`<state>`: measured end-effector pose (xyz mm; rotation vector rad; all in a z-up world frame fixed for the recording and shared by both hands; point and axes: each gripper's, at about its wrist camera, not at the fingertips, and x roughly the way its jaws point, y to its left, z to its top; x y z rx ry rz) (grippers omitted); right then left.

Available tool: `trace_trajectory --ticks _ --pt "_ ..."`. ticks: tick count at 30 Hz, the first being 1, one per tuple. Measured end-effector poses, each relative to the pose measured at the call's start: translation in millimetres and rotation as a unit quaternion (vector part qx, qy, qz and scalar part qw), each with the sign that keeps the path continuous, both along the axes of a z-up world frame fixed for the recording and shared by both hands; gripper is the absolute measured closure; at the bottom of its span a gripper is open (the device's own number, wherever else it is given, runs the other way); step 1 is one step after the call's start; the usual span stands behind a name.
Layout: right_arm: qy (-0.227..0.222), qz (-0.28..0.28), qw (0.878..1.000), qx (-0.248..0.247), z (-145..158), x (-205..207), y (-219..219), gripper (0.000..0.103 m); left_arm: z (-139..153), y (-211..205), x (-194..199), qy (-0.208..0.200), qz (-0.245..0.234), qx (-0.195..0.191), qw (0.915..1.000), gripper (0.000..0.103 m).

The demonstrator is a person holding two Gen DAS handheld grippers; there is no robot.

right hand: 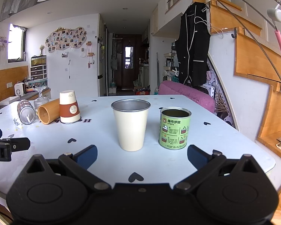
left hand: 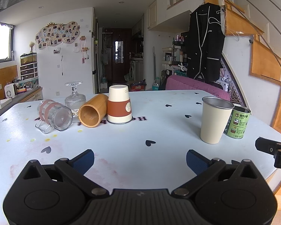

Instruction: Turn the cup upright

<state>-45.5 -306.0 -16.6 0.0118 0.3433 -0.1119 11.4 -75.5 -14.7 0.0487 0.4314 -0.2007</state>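
Your left tongs (left hand: 139, 158) hang wide open and empty over the surface (left hand: 140, 150), and your right tongs (right hand: 142, 154) likewise grip nothing; both sit back from the cups, probably to choose one; the paper cup (left hand: 119, 104) stands mouth-down at the far left, touching the bamboo cup (left hand: 92, 110) lying on its side; the cream metal cup (right hand: 131, 124) already stands upright beside the green can (right hand: 175, 128).
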Motion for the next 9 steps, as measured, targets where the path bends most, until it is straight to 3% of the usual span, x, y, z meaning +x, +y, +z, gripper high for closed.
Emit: trace_trajectory --ticks 9 --pt "0.000 0.000 1.000 0.000 0.1 -0.1 0.0 0.000 2.6 -3.2 0.6 0.000 -0.002 -0.001 1.0000 0.000"
